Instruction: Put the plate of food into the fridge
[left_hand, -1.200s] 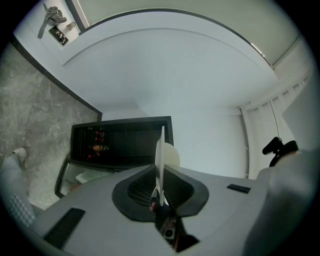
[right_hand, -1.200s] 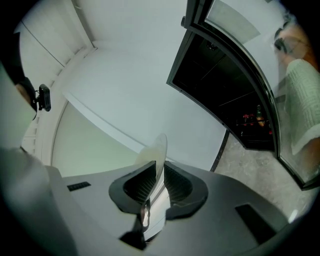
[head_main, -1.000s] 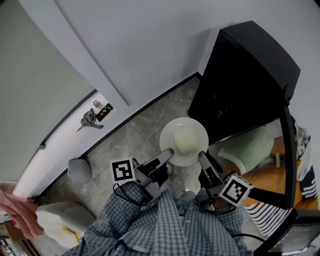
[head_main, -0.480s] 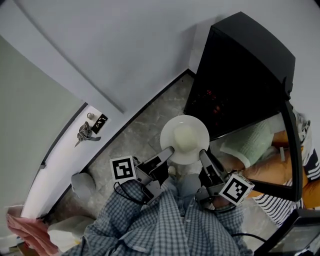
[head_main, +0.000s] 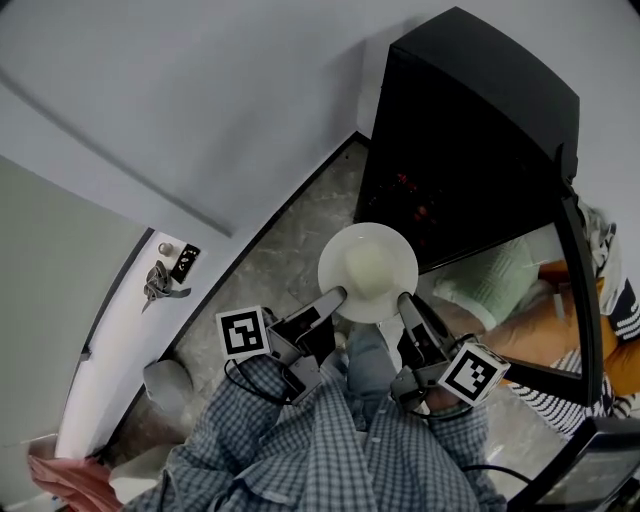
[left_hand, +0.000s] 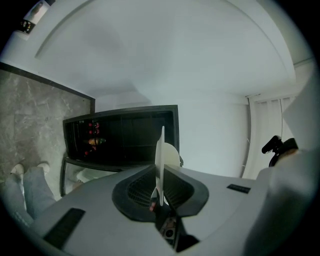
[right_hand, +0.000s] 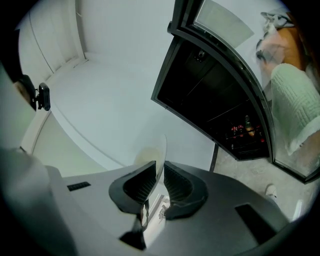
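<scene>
Head view: plate (head_main: 337, 256) level, before open fridge (head_main: 480, 130).

One fridge (head_main: 470, 130), with one glass door (head_main: 585, 310) swung open at its right. One plate (head_main: 350, 240) just in front of the fridge, carrying one pale mound of food (head_main: 372, 268). Two grippers, the left gripper (head_main: 336, 296) and the right gripper (head_main: 406, 300), both on the plate's side away from the fridge. Two marker cubes (head_main: 243, 333), one per gripper. Two shoes (left_hand: 17, 170) on the floor before the fridge. One dark bunch (head_main: 160, 280) hanging by one lock plate, well to the fridge's left. The small red items on the fridge shelves are too small to count
</scene>
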